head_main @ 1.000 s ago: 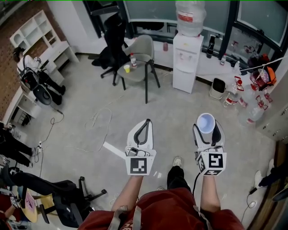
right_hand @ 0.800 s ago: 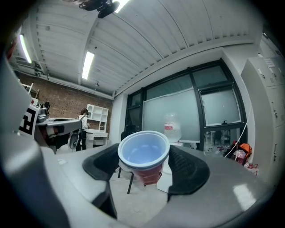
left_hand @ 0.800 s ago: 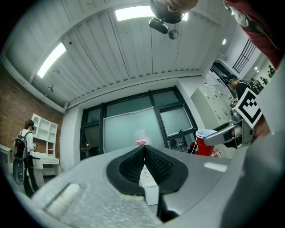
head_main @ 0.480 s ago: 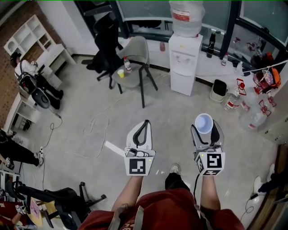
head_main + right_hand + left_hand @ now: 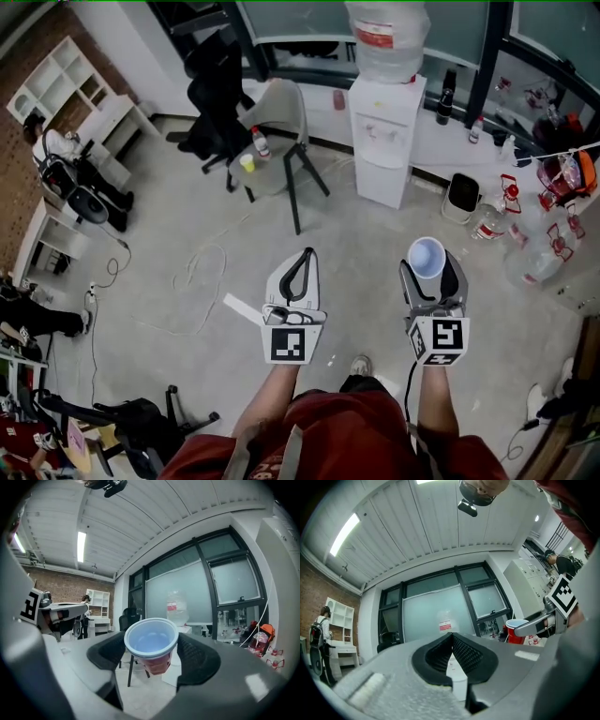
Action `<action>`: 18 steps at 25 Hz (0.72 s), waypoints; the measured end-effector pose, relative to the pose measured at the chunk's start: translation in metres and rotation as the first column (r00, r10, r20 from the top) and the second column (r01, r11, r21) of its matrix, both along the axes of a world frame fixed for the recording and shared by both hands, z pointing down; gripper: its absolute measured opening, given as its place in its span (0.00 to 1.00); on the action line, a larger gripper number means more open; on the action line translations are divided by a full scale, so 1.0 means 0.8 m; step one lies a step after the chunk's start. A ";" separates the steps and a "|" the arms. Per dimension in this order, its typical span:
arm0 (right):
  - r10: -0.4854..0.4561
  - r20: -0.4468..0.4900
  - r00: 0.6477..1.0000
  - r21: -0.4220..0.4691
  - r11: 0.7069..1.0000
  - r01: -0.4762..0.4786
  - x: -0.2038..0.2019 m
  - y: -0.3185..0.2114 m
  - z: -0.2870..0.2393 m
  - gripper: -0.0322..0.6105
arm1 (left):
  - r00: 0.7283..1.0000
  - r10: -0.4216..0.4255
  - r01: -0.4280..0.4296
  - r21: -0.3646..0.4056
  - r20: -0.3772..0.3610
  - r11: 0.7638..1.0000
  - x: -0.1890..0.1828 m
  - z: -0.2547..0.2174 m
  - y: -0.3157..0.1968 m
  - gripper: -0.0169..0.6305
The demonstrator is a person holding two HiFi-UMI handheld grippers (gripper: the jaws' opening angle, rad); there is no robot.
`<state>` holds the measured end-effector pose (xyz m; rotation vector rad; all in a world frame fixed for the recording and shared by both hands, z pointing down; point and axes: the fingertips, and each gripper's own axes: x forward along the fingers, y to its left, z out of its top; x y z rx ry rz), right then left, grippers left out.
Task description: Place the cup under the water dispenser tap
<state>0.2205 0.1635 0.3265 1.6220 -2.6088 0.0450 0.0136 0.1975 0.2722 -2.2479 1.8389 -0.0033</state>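
Observation:
A red cup (image 5: 427, 258) with a pale inside stands upright between the jaws of my right gripper (image 5: 429, 269), which is shut on it. In the right gripper view the cup (image 5: 152, 645) fills the gap between the black pads (image 5: 197, 660). The white water dispenser (image 5: 384, 127), with a big bottle on top, stands against the far window, well ahead of both grippers; its taps (image 5: 378, 132) face me. My left gripper (image 5: 302, 265) is held level beside the right one, shut and empty. From the left gripper view the cup (image 5: 516, 631) shows at the right and the dispenser (image 5: 446, 625) beyond the jaws.
A grey chair (image 5: 272, 122) holding a small yellow cup and a bottle stands left of the dispenser, next to a black office chair (image 5: 214, 98). Several water bottles (image 5: 525, 239) and a small bin (image 5: 461, 195) sit at its right. A cable (image 5: 202, 272) lies on the floor.
Both grippers have been carried forward across the floor together; the dispenser and chair now sit lower and nearer in the head view. The cup stays gripped.

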 end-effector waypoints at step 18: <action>0.004 -0.039 0.999 -0.008 1.000 -0.004 -0.040 -0.172 0.020 0.58 | 1.000 0.014 -0.013 0.002 -0.024 1.000 -0.037 0.027 -0.183 0.02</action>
